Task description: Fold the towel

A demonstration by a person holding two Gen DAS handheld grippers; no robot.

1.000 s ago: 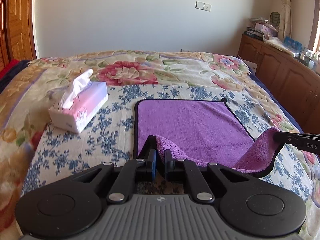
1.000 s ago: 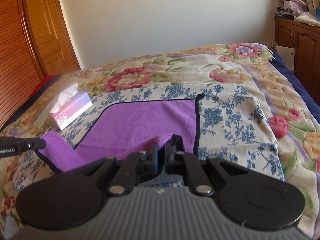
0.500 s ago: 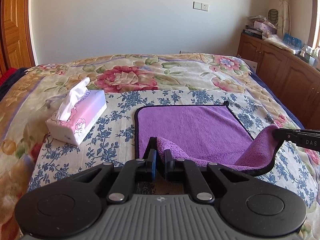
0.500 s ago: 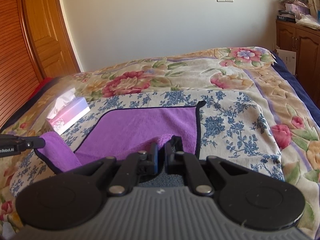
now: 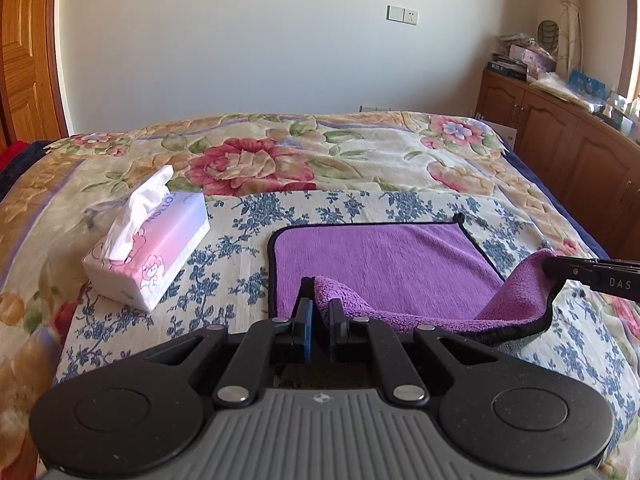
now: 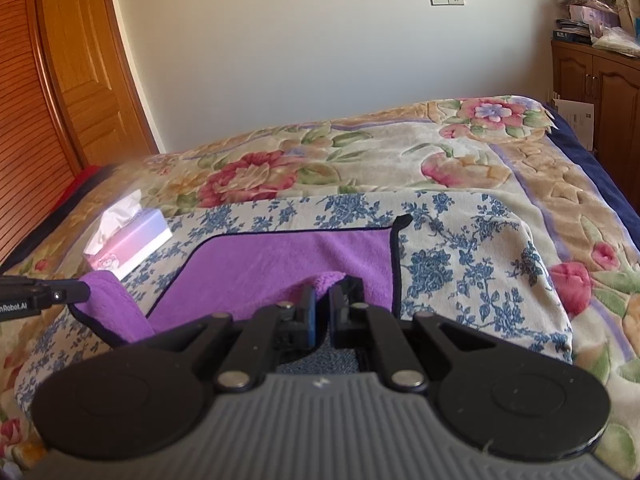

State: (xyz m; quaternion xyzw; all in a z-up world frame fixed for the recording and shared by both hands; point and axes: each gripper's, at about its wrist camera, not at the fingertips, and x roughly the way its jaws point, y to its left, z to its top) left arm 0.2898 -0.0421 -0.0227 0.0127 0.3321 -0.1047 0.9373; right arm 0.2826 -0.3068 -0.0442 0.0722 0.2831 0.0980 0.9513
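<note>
The purple towel on the bed is pinched at its near corners by the left gripper and right gripper — the wooden door is seen fully only from the right wrist, the cluttered cabinet top better from the left.

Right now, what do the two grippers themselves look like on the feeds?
Both match: the left gripper and right gripper have matte black linkage arms with silver pivot pins, round black discs either side, and a ribbed grey base. One finger pad shows blue. White lettering marks the finger sides. No cables or sleeves visible.
</note>
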